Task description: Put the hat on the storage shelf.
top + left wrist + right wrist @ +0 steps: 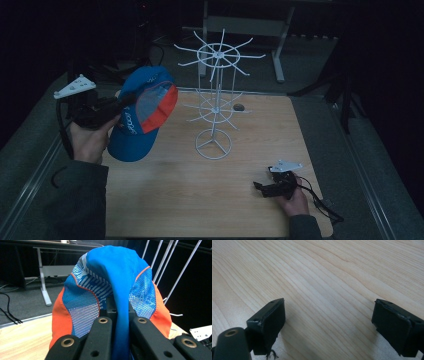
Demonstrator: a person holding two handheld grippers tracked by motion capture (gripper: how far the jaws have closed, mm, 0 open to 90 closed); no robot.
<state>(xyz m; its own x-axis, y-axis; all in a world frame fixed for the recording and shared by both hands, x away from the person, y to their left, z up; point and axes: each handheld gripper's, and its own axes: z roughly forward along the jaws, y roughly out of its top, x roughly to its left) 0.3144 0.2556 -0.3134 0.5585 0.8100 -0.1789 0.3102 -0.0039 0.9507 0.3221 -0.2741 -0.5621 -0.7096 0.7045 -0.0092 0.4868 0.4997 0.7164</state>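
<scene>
A blue cap [141,113] with orange side panels and white mesh hangs in the air at the table's left, held up by my left gripper [123,102]. In the left gripper view the two black jaws pinch a fold of the cap's blue fabric [121,322], so that gripper is shut on the cap [112,282]. A white wire display rack [215,95] with spoke-like hooks stands upright at the table's middle, just right of the cap. My right gripper [261,188] rests low on the wooden table [200,190] at the front right, jaws wide apart with bare wood between them [329,312].
A small dark object [239,107] lies on the table behind the rack. A grey metal frame [250,25] stands on the floor beyond the table. Cables trail from both grippers. Dark floor surrounds the table.
</scene>
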